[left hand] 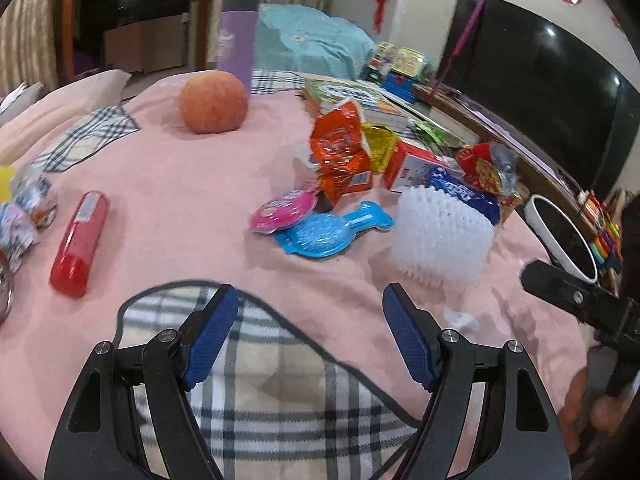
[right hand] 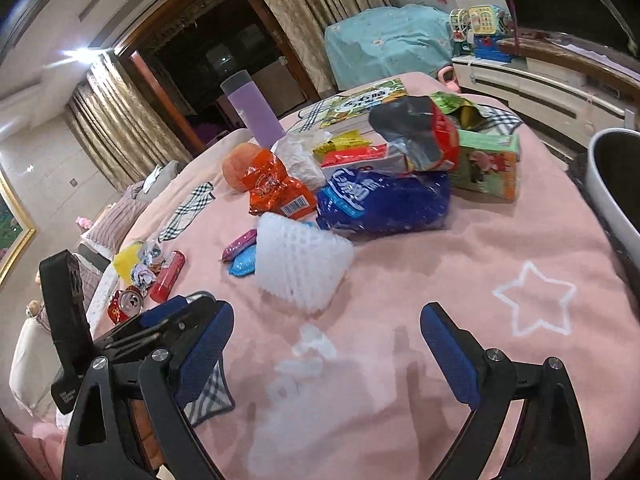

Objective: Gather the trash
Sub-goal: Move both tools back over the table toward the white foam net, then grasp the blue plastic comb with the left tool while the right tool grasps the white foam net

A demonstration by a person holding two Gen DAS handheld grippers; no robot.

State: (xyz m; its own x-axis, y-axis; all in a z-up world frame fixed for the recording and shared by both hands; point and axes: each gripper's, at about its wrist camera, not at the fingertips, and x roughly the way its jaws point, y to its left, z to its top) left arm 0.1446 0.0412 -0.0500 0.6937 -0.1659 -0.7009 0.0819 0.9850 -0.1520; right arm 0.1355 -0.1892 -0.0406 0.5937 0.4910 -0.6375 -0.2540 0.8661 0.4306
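Wrappers and packaging scattered on a pink-covered counter (left hand: 160,184), both hand-held grippers empty.
Left wrist view: the left hand-held gripper (left hand: 310,336) stands wide open over plaid cloth (left hand: 256,400), near the white foam net (left hand: 438,236). Right wrist view: the right hand-held gripper (right hand: 326,354), wide open, holds nothing; foam net (right hand: 300,262) just ahead, blue bag (right hand: 384,204) behind it.

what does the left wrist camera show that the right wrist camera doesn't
Only the left wrist view shows the dark television screen. Only the right wrist view shows the white star on the pink blanket and the crushed red can. Both show the white foam net, orange snack bag, purple bottle, red tube and open, empty grippers.
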